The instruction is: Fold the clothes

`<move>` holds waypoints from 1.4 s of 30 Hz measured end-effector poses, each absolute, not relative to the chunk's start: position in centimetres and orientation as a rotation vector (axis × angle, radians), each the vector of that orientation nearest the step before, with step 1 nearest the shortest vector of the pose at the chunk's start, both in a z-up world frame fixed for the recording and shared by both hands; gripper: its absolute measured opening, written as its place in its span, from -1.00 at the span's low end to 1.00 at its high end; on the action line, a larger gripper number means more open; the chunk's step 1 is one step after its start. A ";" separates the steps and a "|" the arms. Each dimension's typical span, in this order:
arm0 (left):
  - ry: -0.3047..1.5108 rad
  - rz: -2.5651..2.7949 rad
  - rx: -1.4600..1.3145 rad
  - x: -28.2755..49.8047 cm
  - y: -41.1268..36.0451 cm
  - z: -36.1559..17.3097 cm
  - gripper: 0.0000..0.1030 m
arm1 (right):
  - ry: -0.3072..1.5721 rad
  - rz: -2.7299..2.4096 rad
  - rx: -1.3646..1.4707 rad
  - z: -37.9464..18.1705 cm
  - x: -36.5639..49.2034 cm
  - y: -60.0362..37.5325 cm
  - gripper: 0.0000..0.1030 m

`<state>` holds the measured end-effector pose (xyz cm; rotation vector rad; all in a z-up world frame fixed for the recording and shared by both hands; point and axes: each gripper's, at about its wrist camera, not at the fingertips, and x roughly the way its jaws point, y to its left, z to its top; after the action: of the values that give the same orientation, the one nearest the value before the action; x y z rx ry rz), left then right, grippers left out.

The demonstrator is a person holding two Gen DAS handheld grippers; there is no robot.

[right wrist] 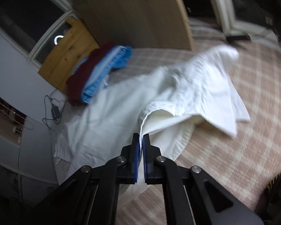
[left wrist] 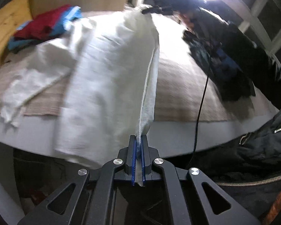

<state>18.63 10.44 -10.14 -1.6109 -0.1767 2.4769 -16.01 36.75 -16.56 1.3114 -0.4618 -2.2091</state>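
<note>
Left gripper (left wrist: pixel 139 137) pinched on an edge of the white garment (left wrist: pixel 110 60) — cloth stretched taut above the table (left wrist: pixel 178 86). Right gripper (right wrist: pixel 142 137) clamped on another edge, the rest draped over the checked tablecloth (right wrist: pixel 252 97). Beyond — folded red and blue clothes (right wrist: pixel 95 75).

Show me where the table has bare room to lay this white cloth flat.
Free: the checked mat right of the white cloth, out to the table's right edge. Crowded: far left, where the red and blue pile sits against the wooden board. Both the left gripper and right gripper are clamped on the cloth.
</note>
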 end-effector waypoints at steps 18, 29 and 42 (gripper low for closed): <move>-0.305 2.496 -1.714 14.6 0.2 -14.9 -0.93 | -0.188 -2.142 1.483 -17.4 -23.2 24.1 -0.89; -0.318 2.451 -1.692 14.7 0.4 -15.1 -0.93 | -0.725 -2.245 1.537 -18.5 -14.2 37.5 -0.17; -0.230 2.437 -1.682 14.9 2.1 -13.1 -0.93 | -1.032 -2.201 1.608 -24.0 -17.4 37.4 -0.20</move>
<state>14.92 2.14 -13.12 -1.6818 -0.2297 2.4374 -17.36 37.42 -24.04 1.6084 -1.0316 -2.2012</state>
